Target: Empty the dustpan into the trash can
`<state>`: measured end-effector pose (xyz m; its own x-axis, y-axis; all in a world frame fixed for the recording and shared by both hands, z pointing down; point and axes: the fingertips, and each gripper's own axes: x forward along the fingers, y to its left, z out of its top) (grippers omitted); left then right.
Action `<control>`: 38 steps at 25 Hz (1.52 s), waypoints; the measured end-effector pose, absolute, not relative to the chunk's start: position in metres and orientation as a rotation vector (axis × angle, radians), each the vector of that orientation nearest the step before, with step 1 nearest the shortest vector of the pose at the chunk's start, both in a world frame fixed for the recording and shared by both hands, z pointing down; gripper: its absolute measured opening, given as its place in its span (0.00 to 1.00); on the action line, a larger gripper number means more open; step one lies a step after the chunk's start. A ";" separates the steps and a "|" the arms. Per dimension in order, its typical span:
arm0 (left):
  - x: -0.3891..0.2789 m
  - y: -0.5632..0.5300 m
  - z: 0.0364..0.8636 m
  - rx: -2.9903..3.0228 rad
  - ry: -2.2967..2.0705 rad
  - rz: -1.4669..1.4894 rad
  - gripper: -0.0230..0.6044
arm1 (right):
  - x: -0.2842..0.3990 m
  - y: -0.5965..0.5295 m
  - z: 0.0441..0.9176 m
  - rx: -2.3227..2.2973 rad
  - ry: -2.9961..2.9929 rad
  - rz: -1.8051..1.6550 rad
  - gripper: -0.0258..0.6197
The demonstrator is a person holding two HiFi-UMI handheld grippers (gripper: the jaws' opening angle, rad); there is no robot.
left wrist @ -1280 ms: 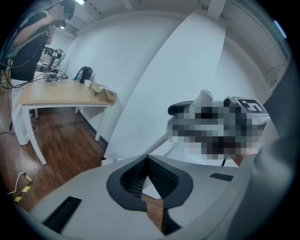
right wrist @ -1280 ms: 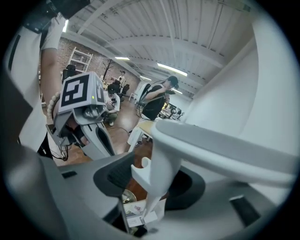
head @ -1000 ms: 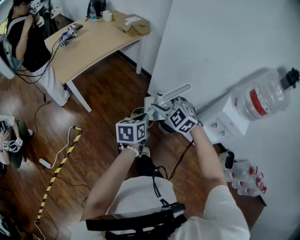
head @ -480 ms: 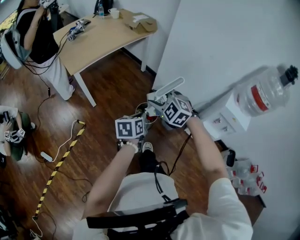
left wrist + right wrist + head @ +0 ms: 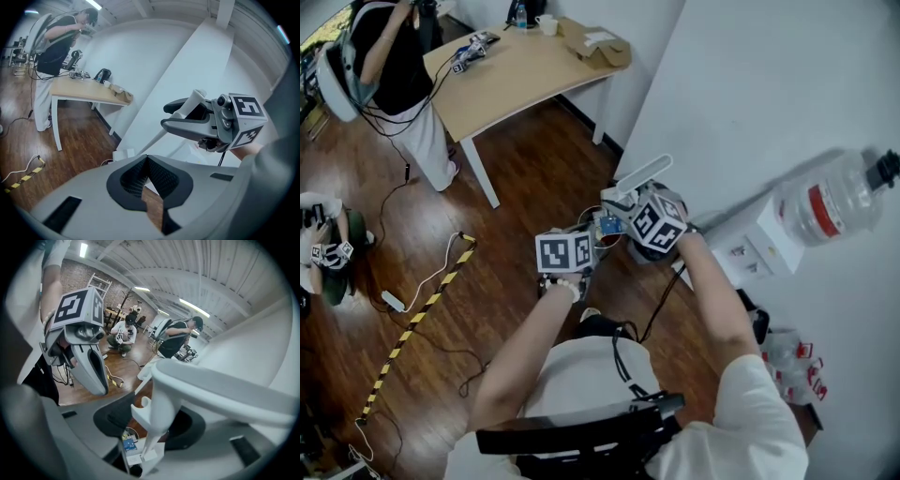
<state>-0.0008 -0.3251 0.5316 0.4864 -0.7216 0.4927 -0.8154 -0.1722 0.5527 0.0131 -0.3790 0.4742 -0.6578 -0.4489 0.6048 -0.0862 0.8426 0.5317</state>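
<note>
One slip of my right gripper (image 5: 152,426), clamped on the dustpan handle (image 5: 161,397), could spill litter beside the trash can (image 5: 598,236); left gripper (image 5: 147,161) pinched together, empty.

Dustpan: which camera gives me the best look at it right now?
Right gripper view: the dustpan stands gripped in the right gripper, with scraps visible below. Head view shows mostly its handle, sticking up beyond that gripper. Left gripper view shows only a white bit above that gripper.

trash can (image 5: 581,221) | mostly hidden | dustpan (image 5: 639,175) pan | largely covered
</note>
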 end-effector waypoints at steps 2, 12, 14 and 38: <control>0.003 -0.329 0.530 1.934 -1.273 0.161 0.02 | 0.012 -0.379 0.474 0.372 -2.241 -0.605 0.37; 0.015 -0.332 0.533 1.927 -1.268 0.166 0.02 | 0.019 -0.383 0.473 0.350 -2.245 -0.603 0.37; 0.018 -0.330 0.536 1.922 -1.263 0.168 0.02 | 0.022 -0.386 0.472 0.351 -2.246 -0.601 0.37; 0.016 -0.404 0.554 1.845 -1.317 0.234 0.02 | 0.085 -0.543 0.408 0.701 -2.391 -0.262 0.37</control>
<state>0.0164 -0.4037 0.5536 0.4314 -0.6942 0.5761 -0.8503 -0.0995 0.5168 0.0845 -0.5431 0.4078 -0.6628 -0.5441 0.5144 -0.4196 0.8389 0.3466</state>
